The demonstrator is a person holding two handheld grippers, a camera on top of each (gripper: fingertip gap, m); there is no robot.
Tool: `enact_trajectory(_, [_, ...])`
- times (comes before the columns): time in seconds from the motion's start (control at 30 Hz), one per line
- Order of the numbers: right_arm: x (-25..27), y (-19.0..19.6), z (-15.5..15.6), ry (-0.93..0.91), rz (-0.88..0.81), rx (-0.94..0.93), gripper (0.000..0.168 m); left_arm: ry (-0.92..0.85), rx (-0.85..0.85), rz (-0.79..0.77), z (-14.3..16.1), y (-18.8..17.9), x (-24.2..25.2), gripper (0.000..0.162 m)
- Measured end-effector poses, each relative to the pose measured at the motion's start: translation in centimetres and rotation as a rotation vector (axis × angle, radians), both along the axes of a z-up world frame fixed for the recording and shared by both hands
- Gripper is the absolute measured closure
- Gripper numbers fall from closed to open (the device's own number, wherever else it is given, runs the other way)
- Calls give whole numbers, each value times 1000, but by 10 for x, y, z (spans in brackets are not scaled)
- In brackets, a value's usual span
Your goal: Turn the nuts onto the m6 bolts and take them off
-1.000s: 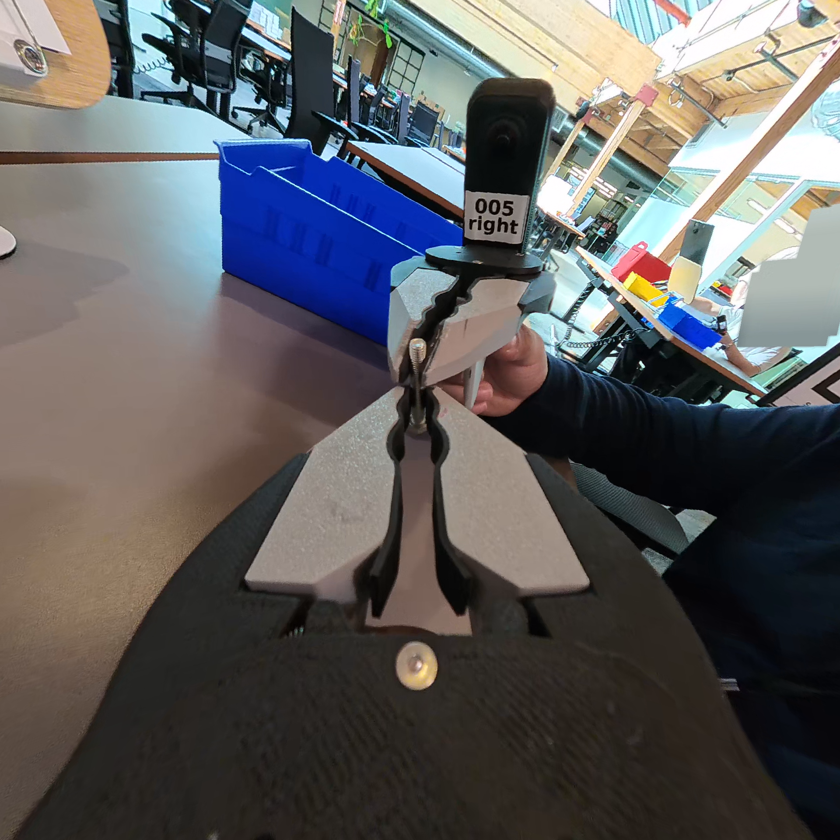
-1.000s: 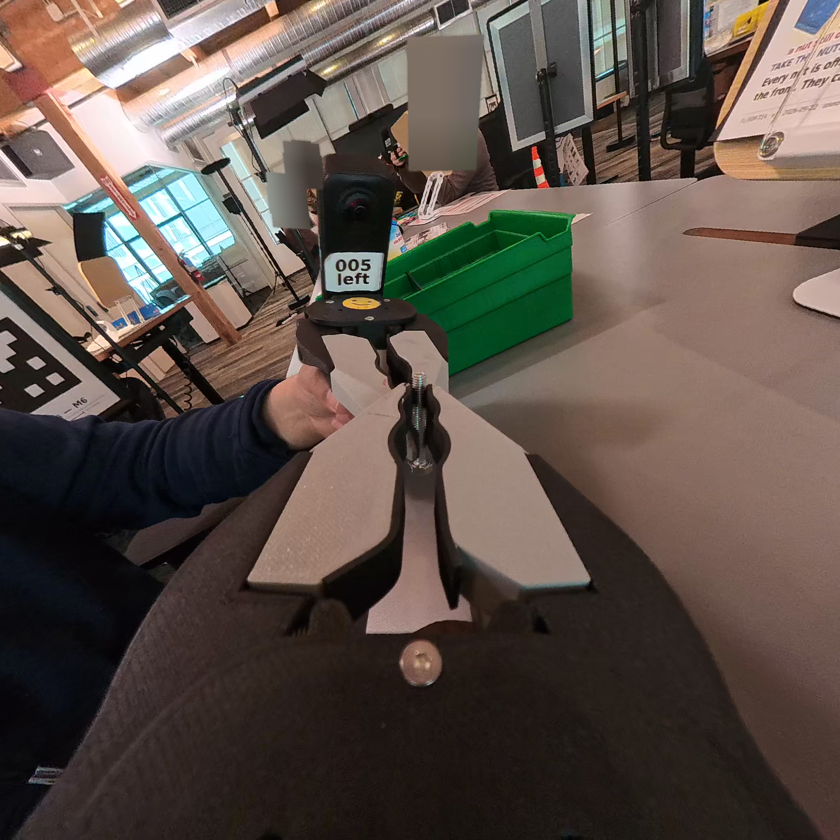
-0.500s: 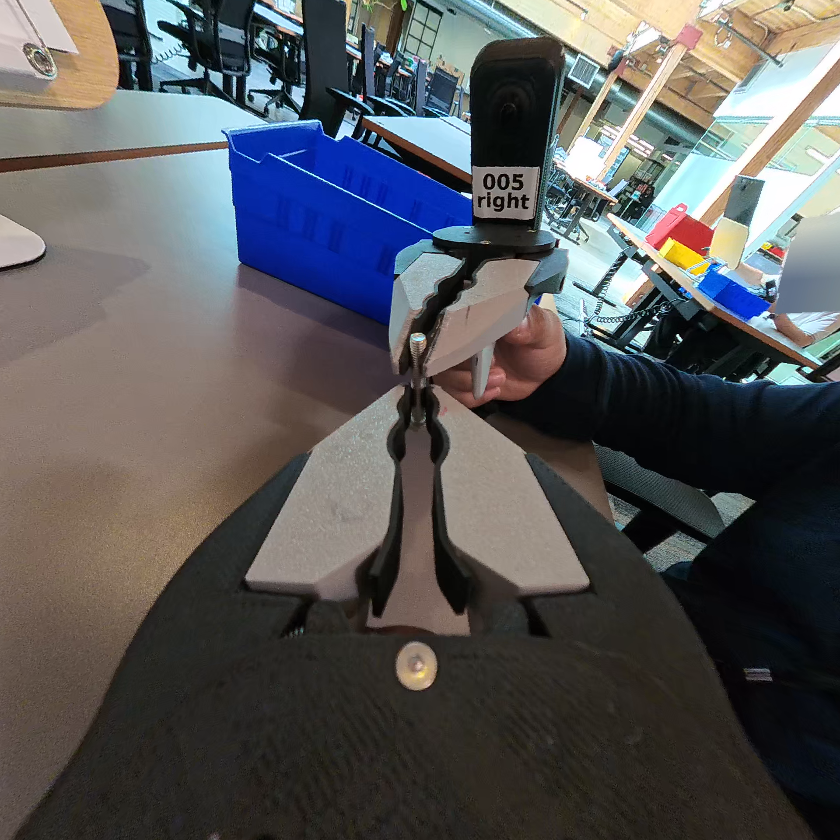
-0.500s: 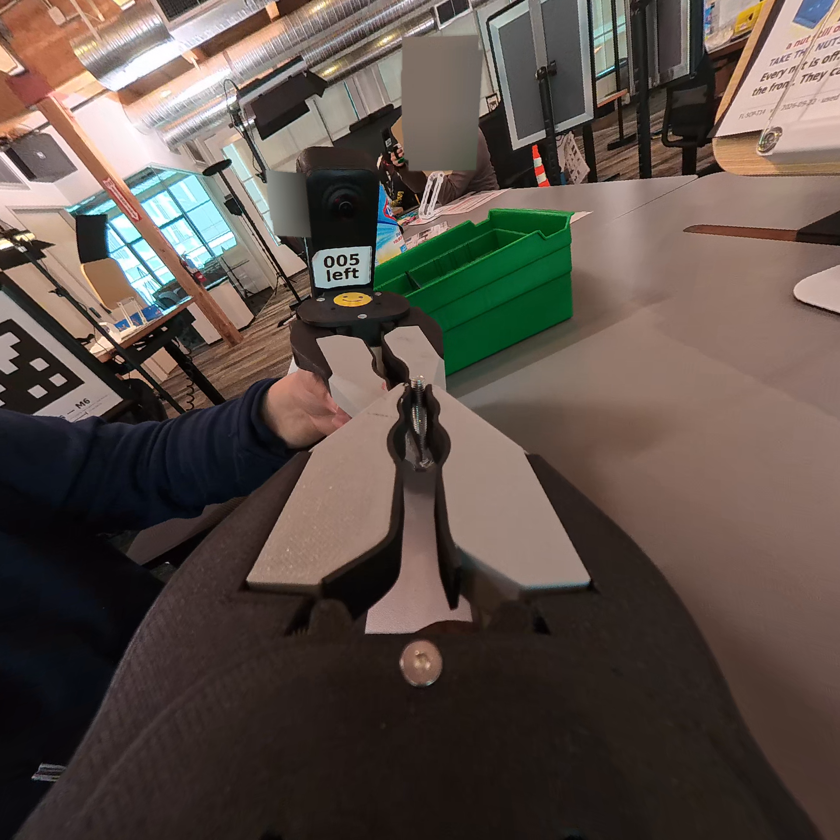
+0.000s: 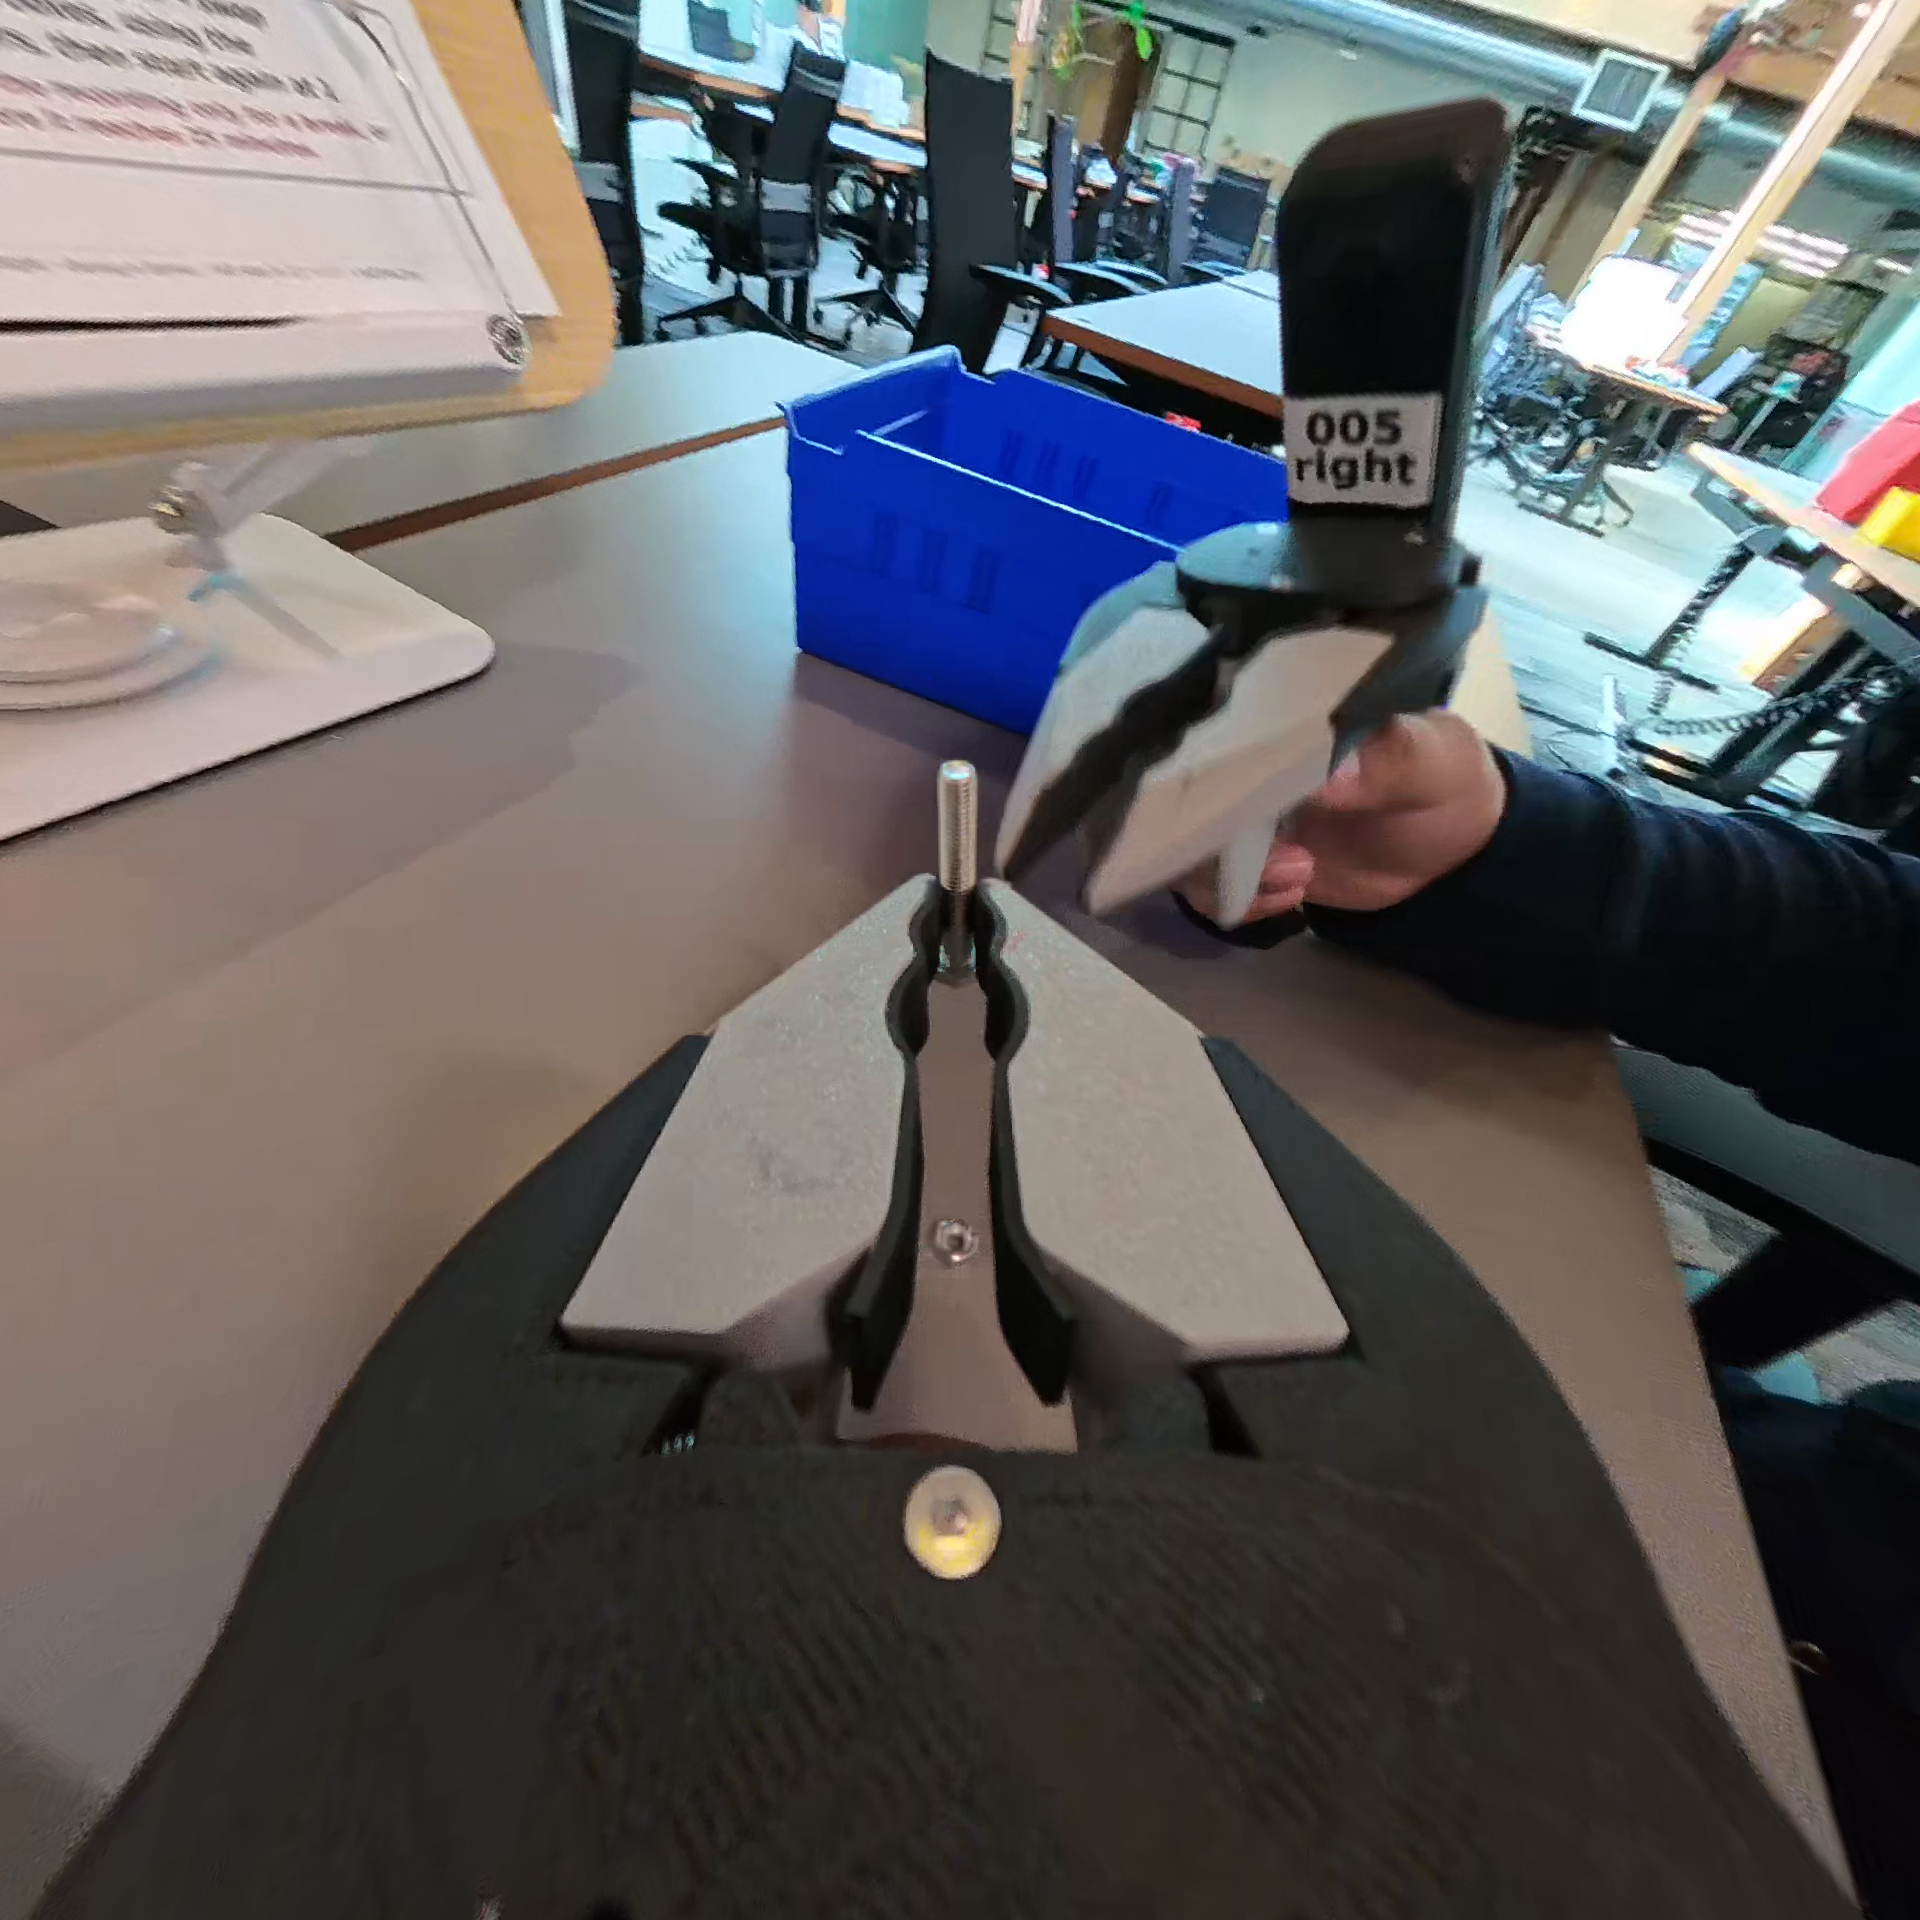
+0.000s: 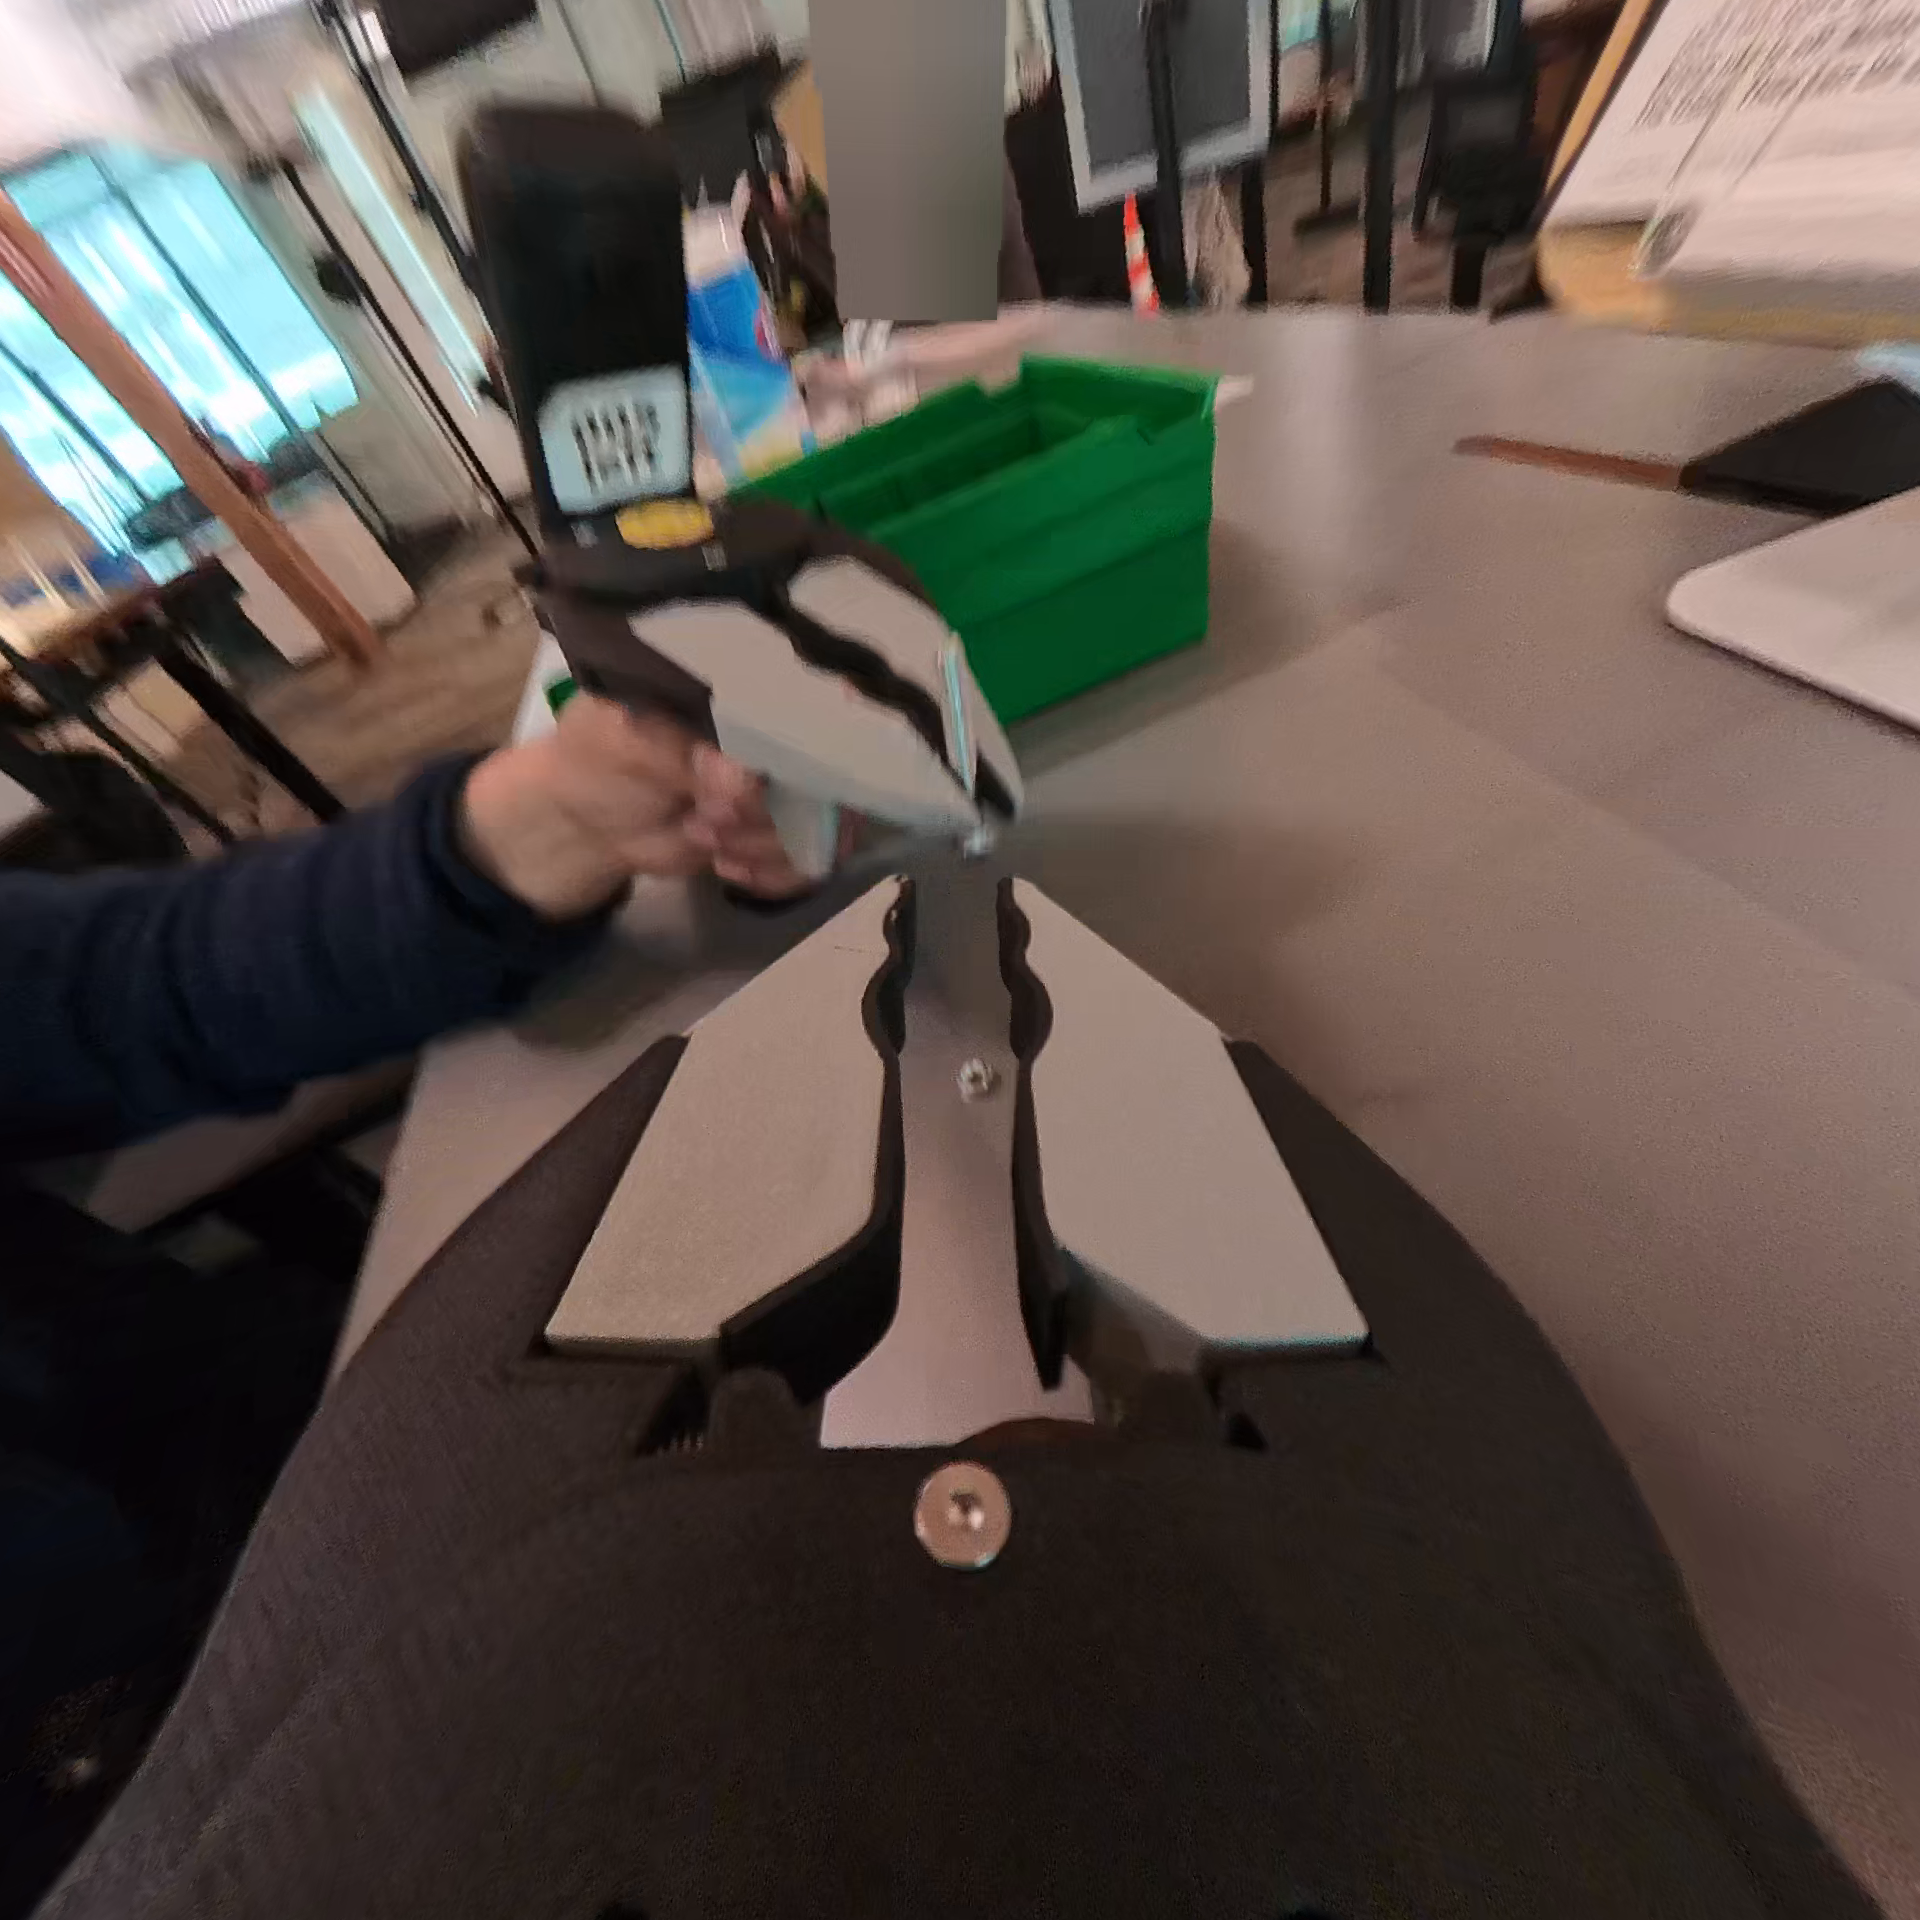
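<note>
A: Where is the M6 bolt (image 5: 956, 842) held?

B: It is clamped upright in the left gripper (image 5: 952, 914), threads pointing up, bare of any nut.

A: And the nut (image 6: 977, 1076)?

B: It is seen lying on the tabletop (image 6: 1455, 883) beneath the right gripper (image 6: 954, 914), whose fingers are parted and empty. That gripper is nearer, so a downward reach would be needed.

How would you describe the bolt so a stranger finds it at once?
On the grey table, look in front of the blue bin. There the left gripper pinches the bolt: a thin silver threaded rod standing upright from its fingertips, unlike the broad grey fingers around it.
</note>
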State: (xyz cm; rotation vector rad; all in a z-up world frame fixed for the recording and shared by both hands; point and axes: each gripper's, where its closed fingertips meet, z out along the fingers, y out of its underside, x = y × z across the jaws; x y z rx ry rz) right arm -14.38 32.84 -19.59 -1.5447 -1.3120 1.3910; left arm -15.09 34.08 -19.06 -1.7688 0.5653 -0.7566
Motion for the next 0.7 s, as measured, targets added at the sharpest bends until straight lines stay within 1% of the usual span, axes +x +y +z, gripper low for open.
enact_trajectory(0.1, [-4, -11, -38, -199, 54, 110, 148, -13, 6, 32, 1, 3, -6, 159])
enact_trajectory(0.2, [-5, -18, -62, -311, 102, 235, 148, -25, 10, 26, 3, 2, -6, 159])
enact_trajectory(0.3, [-6, -17, -67, -337, 122, 291, 148, -15, 5, 24, 3, 2, -5, 159])
enact_trajectory(0.43, [-11, -10, -74, -383, 129, 310, 149, 19, -14, 1, -2, 0, -3, 159])
enact_trajectory(0.53, [-16, -16, -78, -415, 143, 292, 150, 16, -14, -35, 1, -5, -1, 159])
enact_trajectory(0.7, [-16, -22, -88, -477, 122, 356, 149, 25, -9, -31, 6, -10, -13, 159])
